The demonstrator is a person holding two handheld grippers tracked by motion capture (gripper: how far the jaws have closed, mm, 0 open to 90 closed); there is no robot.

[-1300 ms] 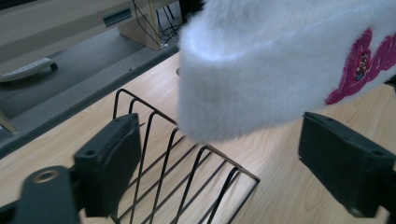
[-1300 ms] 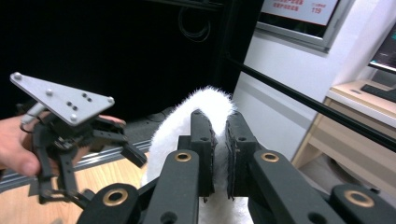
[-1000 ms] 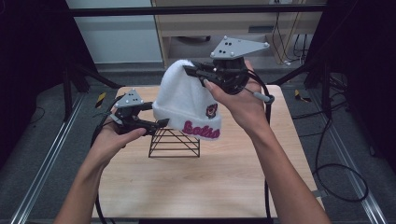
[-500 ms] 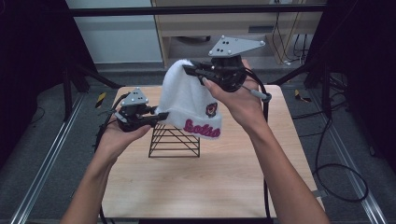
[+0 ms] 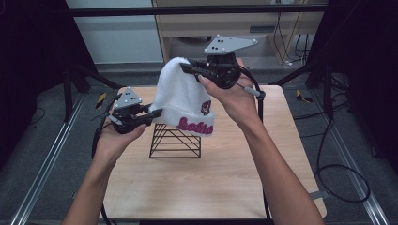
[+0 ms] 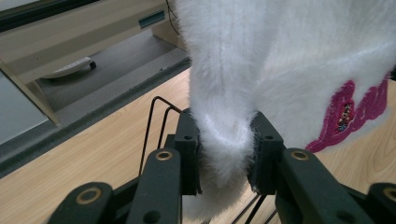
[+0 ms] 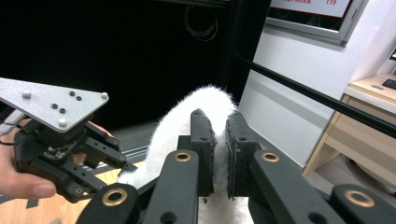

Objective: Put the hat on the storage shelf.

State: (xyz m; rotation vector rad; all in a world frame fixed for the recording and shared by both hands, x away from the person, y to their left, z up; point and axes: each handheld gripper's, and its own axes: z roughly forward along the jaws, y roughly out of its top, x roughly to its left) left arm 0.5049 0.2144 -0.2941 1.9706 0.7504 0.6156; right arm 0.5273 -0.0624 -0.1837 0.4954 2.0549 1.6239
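Observation:
A white fluffy beanie (image 5: pixel 180 98) with pink lettering hangs above a black wire rack (image 5: pixel 174 140) on the wooden table (image 5: pixel 211 173). My right gripper (image 5: pixel 185 69) is shut on the beanie's top and holds it up; in the right gripper view the jaws pinch the white fabric (image 7: pixel 205 105). My left gripper (image 5: pixel 157 112) is shut on the beanie's lower left edge. In the left gripper view a fold of the beanie (image 6: pixel 224 135) sits squeezed between the jaws, with the pink lettering (image 6: pixel 355 116) to the right and the rack's wires (image 6: pixel 156 119) just beyond.
A wooden cabinet (image 5: pixel 244 28) stands behind the table. Cables (image 5: pixel 338 173) trail over the floor at the right. Metal rails (image 5: pixel 42 164) run along the floor on the left. Dark stand legs (image 5: pixel 80 75) flank the table's far corners.
The left gripper has closed in on the beanie's lower left edge and taken hold of it. The right gripper keeps holding the beanie's top, nearly still.

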